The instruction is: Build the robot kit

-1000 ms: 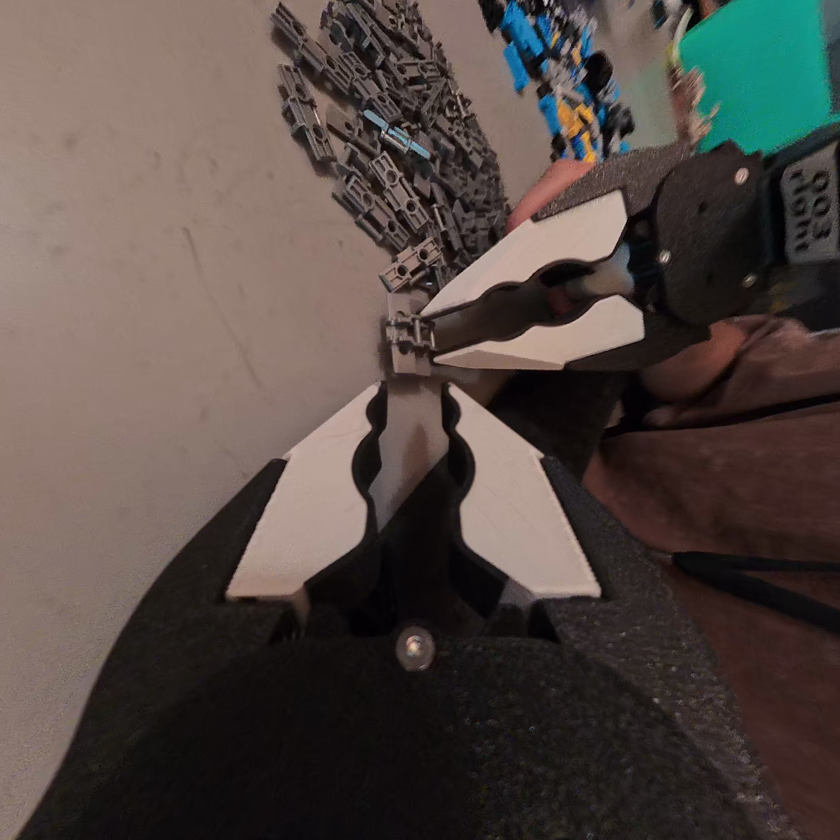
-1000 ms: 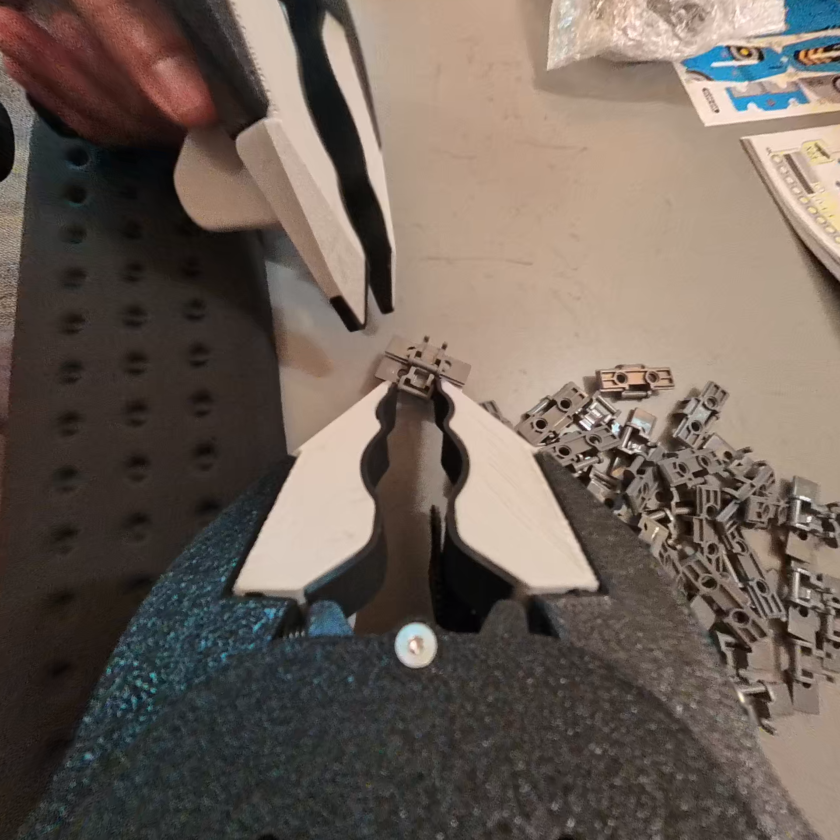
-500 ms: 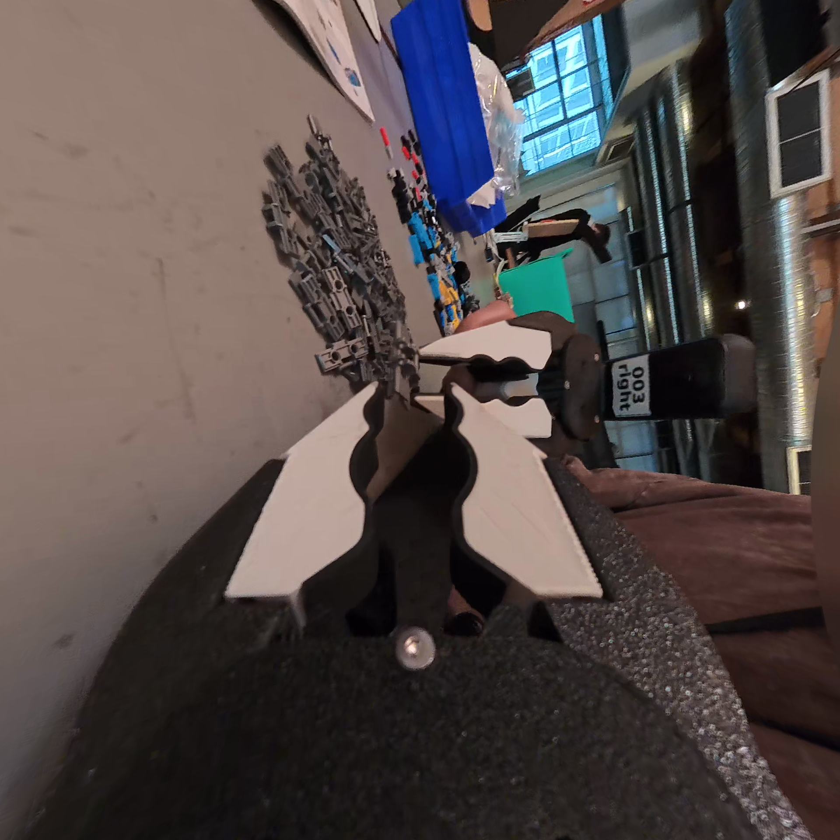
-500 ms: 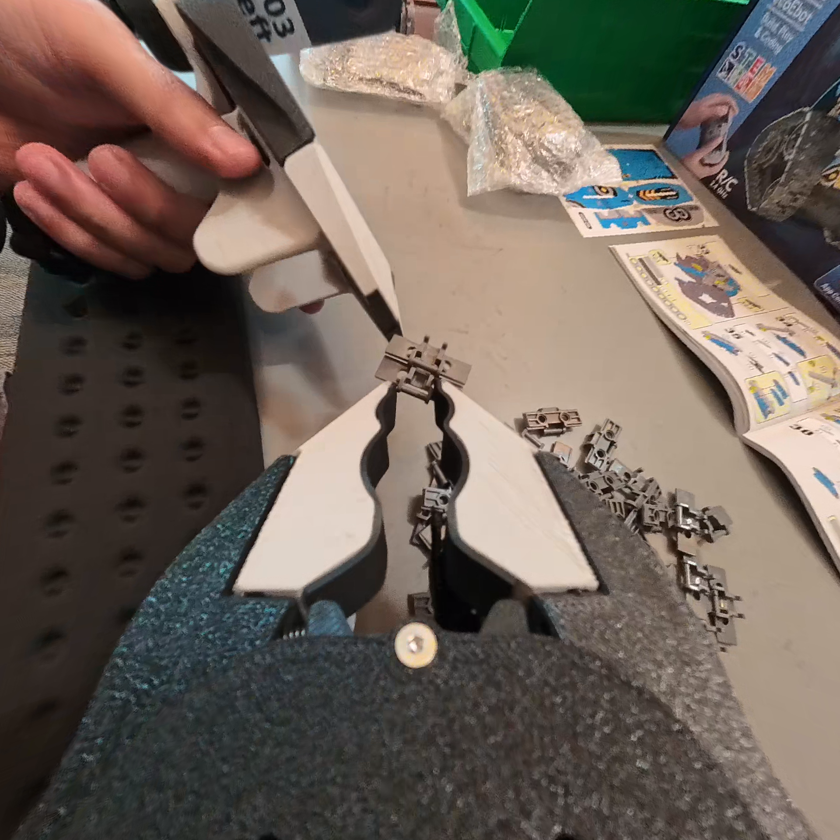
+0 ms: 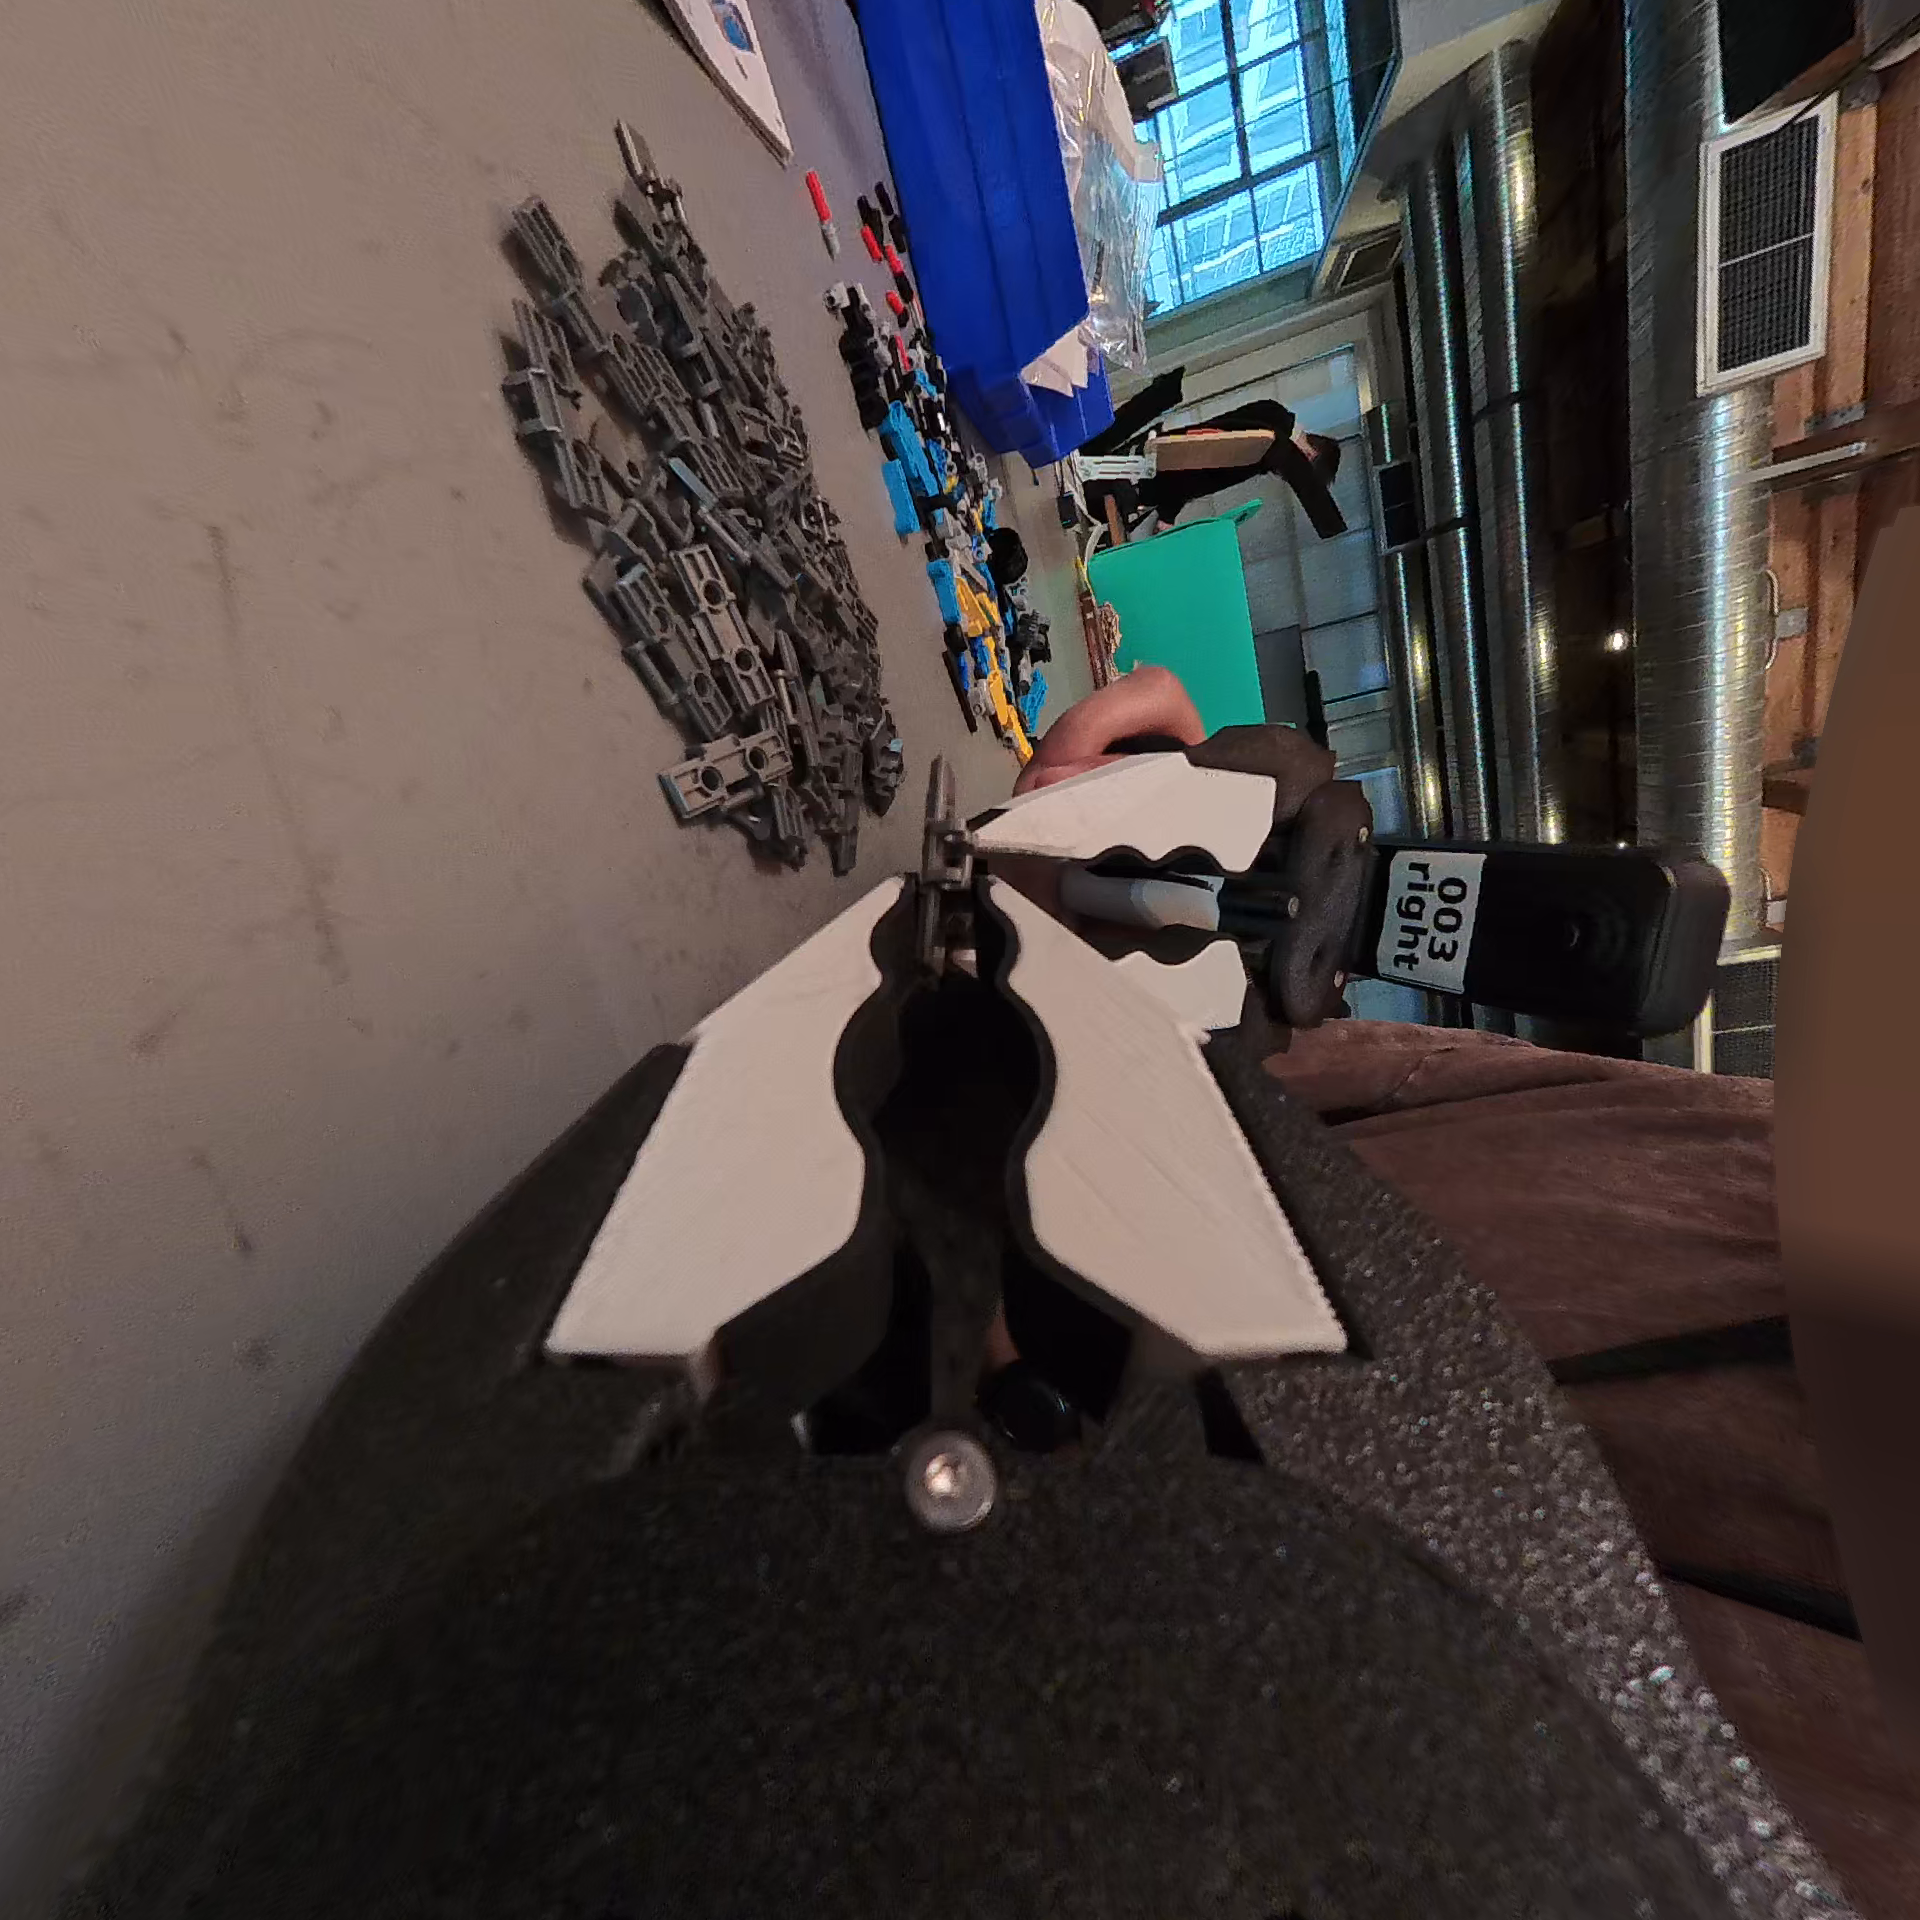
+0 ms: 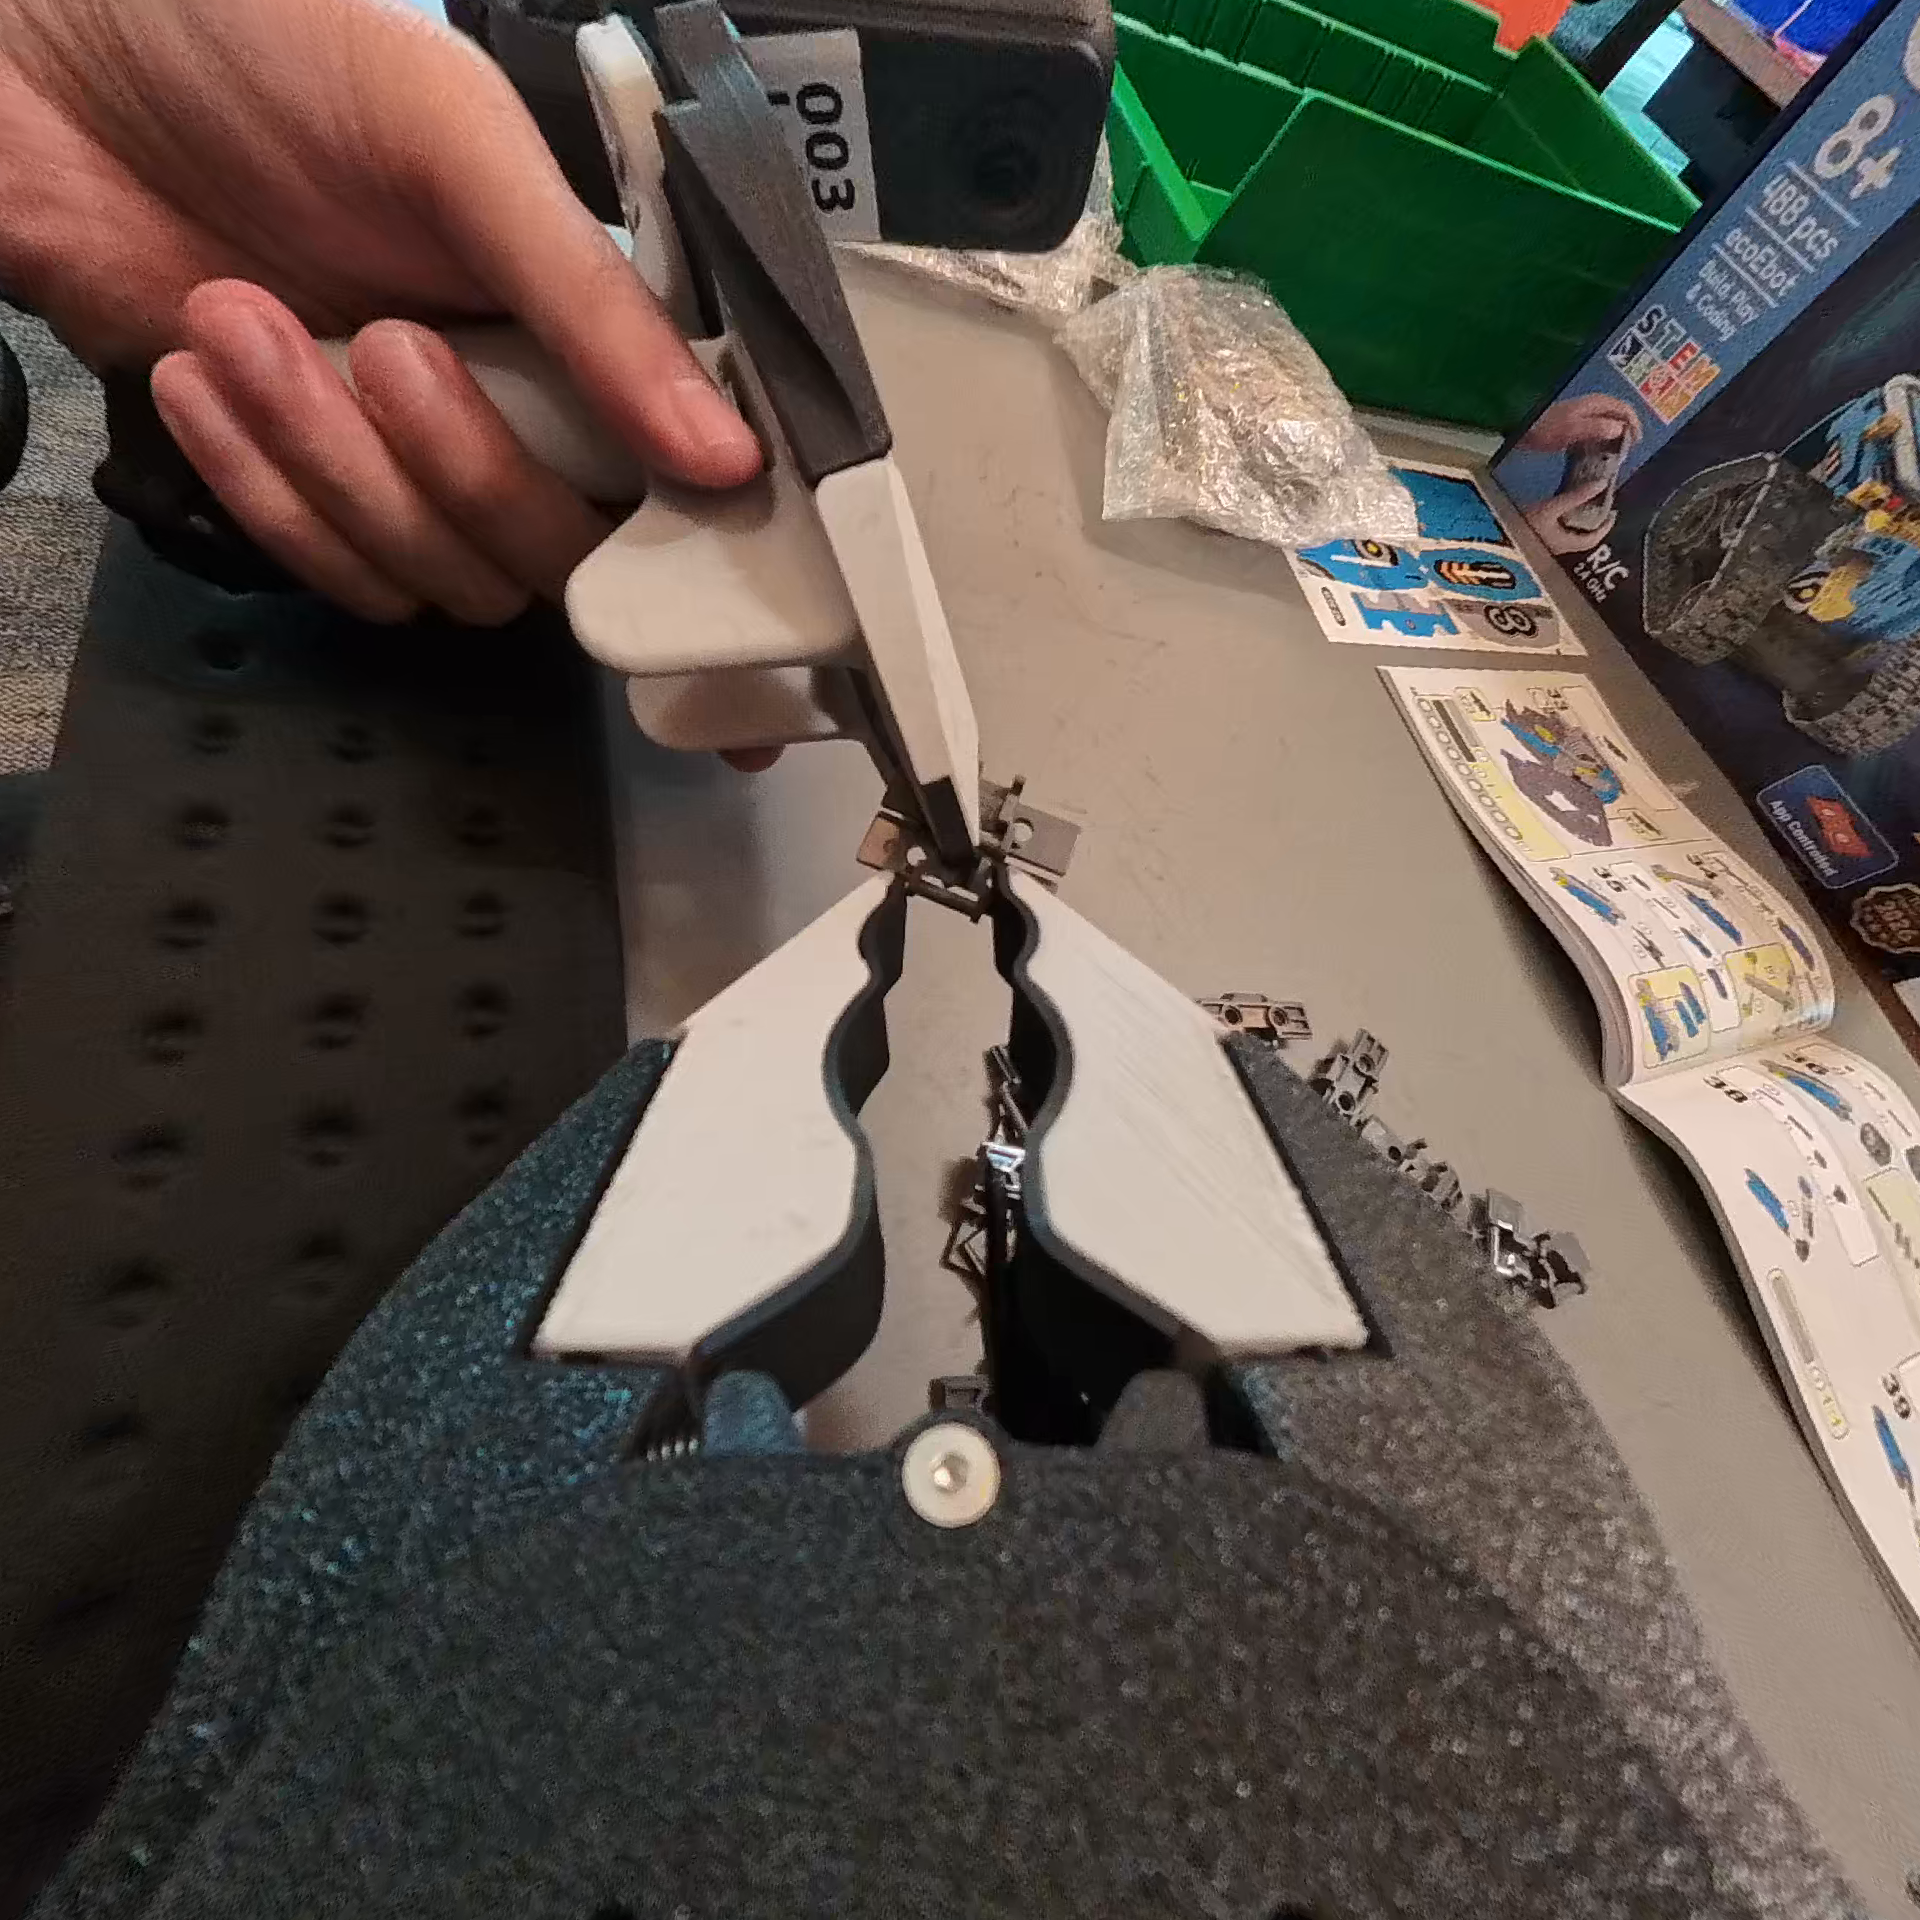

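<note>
Above the grey table (image 6: 1195, 727) | one small grey brick piece (image 6: 971, 847) is pinched by both clenched grippers, right gripper (image 6: 948, 894) and left gripper (image 5: 948, 914) | steady alignment is judged needed next.

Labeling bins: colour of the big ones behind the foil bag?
Green bins, clearest in right wrist view.

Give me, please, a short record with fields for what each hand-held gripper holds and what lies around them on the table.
left hand-held gripper: shut on the small grey track link, gripping it from above in the right wrist view
right hand-held gripper: shut on the same link, from the near side
person's hand: wrapped round the left gripper's handle
grey link pile: loose on the grey table
blue and yellow parts: beyond the pile
instruction booklet: open, right of the grippers
green bin: far edge
</note>
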